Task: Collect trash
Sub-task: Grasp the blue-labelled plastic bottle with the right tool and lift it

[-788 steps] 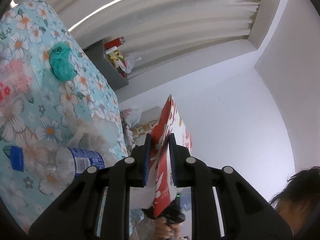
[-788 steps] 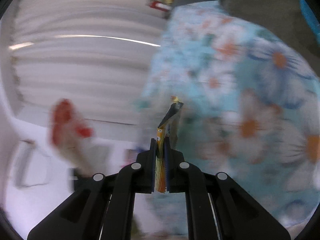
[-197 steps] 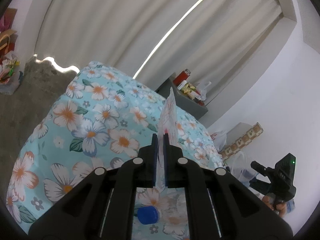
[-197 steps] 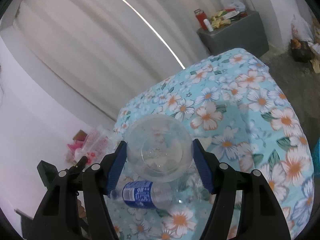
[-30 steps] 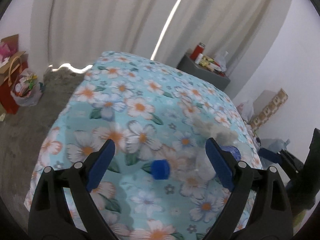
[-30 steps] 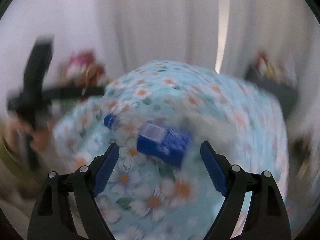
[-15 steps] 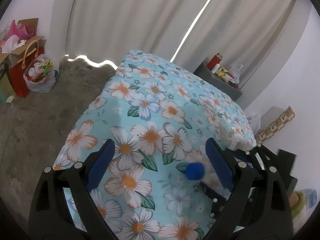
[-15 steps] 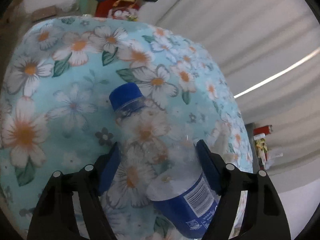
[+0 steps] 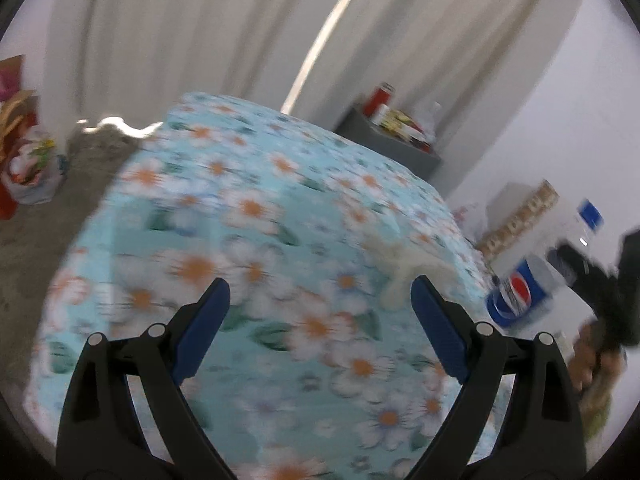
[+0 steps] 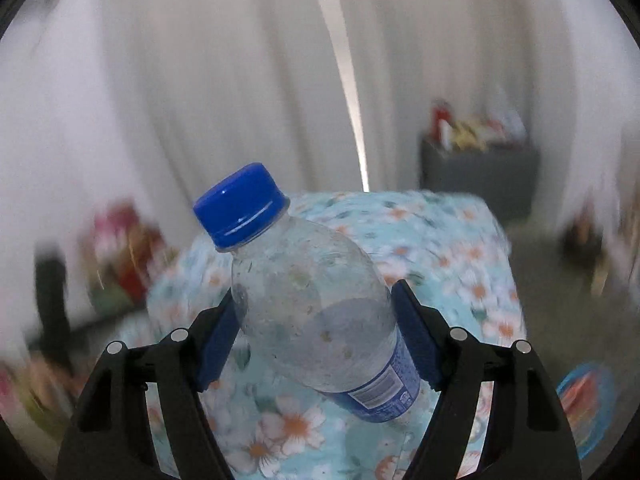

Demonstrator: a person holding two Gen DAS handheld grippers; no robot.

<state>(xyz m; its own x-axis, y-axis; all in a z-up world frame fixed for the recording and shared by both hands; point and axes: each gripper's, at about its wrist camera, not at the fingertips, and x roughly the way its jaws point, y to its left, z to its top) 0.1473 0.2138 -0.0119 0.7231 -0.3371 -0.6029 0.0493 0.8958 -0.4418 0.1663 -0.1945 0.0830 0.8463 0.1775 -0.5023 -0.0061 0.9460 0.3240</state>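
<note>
A clear plastic bottle (image 10: 316, 292) with a blue cap (image 10: 240, 204) and blue label stands nearly upright, lifted above the flowered table (image 10: 440, 232). My right gripper (image 10: 316, 304) is shut on it, both blue pads pressing its sides. In the left wrist view the same bottle (image 9: 532, 280) hangs off the table's right edge, held by the blurred dark right gripper. My left gripper (image 9: 320, 286) is open and empty above the flowered table (image 9: 248, 208). A crumpled whitish plastic scrap (image 9: 408, 264) lies on the cloth just beyond its right finger.
A grey cabinet (image 9: 392, 136) with a red can and packets stands behind the table by the curtain. Bags (image 9: 28, 172) sit on the floor at left. A patterned box (image 9: 520, 216) leans on the right wall. A person's hand (image 9: 592, 364) shows at far right.
My right gripper has closed on the bottle that lay on the cloth, lifted it off the table and rolled it upright. The left gripper stayed open and shifted slightly over the table.
</note>
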